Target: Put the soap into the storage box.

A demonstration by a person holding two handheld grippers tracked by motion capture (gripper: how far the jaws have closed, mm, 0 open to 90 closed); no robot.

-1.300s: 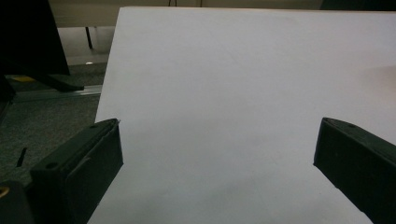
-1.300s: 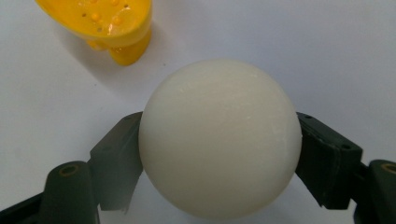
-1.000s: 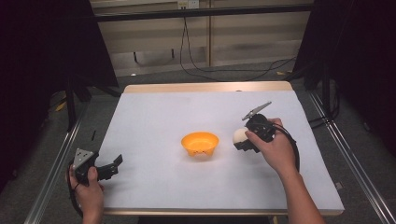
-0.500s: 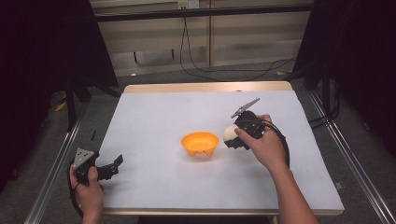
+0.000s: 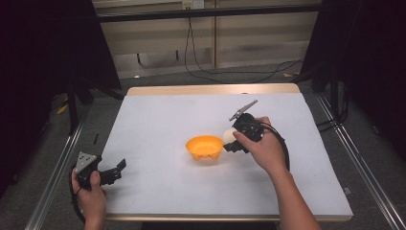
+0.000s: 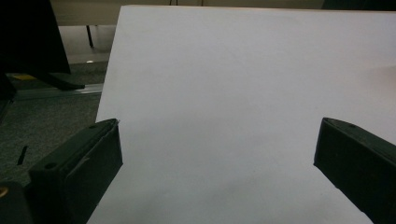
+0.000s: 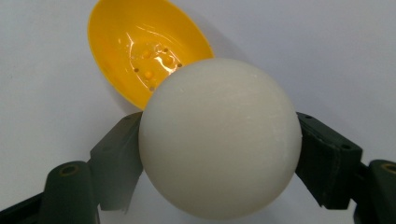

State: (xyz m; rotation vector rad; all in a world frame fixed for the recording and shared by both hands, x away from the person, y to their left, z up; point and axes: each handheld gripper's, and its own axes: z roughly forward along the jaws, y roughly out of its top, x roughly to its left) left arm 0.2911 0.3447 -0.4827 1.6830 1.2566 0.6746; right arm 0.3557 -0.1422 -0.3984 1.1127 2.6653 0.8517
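Note:
An orange bowl (image 5: 204,147) sits near the middle of the white table (image 5: 158,120); in the right gripper view the bowl (image 7: 135,51) shows small holes in its bottom. My right gripper (image 5: 231,139) is shut on a white ball (image 5: 229,135) and holds it just right of the bowl's rim. Both black jaws press the sides of the ball (image 7: 219,140), which hangs above the table near the bowl's edge. My left gripper (image 5: 115,172) rests at the table's front left corner, open, with nothing between its jaws (image 6: 219,163).
The table's wooden far edge (image 5: 210,89) borders a dark floor with cables (image 5: 201,62). Metal rails (image 5: 55,172) run along both sides of the table. Bare white surface lies ahead of the left gripper.
My right gripper has carried the white ball leftward to the bowl's right rim. The left gripper has stayed in place.

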